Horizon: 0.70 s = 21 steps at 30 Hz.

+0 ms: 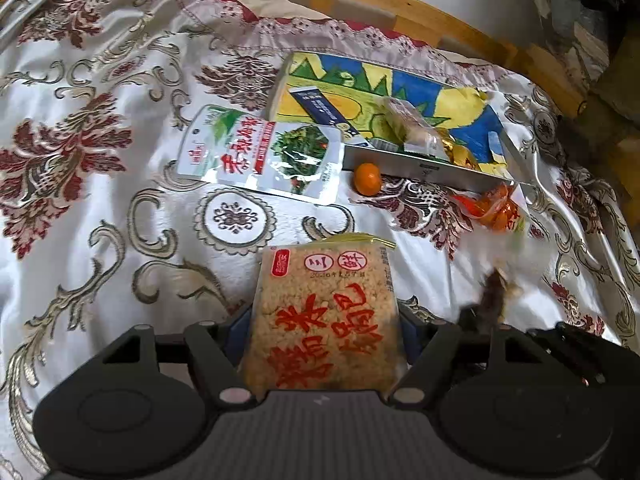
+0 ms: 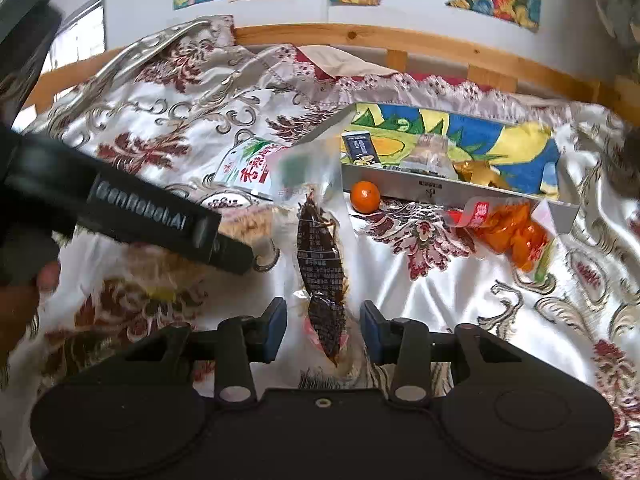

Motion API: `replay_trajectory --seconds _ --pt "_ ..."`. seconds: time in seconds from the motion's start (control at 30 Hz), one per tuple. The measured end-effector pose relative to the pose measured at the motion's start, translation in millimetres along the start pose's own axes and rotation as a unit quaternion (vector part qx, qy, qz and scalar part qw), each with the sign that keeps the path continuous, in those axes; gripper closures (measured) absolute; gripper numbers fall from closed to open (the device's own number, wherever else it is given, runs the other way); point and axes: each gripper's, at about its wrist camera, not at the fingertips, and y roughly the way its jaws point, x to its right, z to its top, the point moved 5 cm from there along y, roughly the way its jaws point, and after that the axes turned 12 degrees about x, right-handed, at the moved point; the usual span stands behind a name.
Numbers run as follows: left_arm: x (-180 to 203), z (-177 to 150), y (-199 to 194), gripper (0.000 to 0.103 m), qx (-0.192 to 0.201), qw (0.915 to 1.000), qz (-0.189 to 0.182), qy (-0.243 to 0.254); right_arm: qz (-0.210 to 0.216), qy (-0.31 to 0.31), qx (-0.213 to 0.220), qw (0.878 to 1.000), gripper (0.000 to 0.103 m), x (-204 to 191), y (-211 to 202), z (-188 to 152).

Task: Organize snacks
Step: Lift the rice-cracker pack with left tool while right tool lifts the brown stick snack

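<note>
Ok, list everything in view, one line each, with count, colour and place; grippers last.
Box: one, grey sides, colourful lining, far side of the cloth.
Packets in box: several, dark blue, clear and gold; exact count unclear.
Green-and-white pouch: one, flat on the cloth, left of the box.
Tangerine: one, orange, against the box front.
Orange snack bag: one, at the box's near right corner.
Cloth: one, white with red and gold flowers.
Rice cracker pack: one, tan with red print, in the left gripper.
Dark snack packet: one, brown in clear wrap, between the right gripper fingers.
</note>
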Motion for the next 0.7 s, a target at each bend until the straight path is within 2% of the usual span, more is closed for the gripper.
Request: replay_trajectory --seconds 0.5,0.53,0.57,0.7 --pt "10.2 6.8 -29.2 0.028 0.044 0.9988 0.017 0.011 -0.015 -0.043 0.017 0.999 0.064 -4.4 -24.7 -2.6" --pt "10.9 8.0 -30.7 0.028 0.048 0.9986 0.018 0.011 -0.021 -0.049 0.017 0.998 0.082 -3.9 -25.1 -3.0" --pt "11.3 9.2 -31.5 0.028 0.05 0.9985 0.018 0.011 -0.029 -0.057 0.015 0.998 0.09 -3.2 -24.8 -3.7" --pt "11.5 10.3 -31.9 0.028 0.052 0.9984 0.018 0.013 -0.031 -0.044 0.003 0.999 0.09 4.4 -21.8 -8.0"
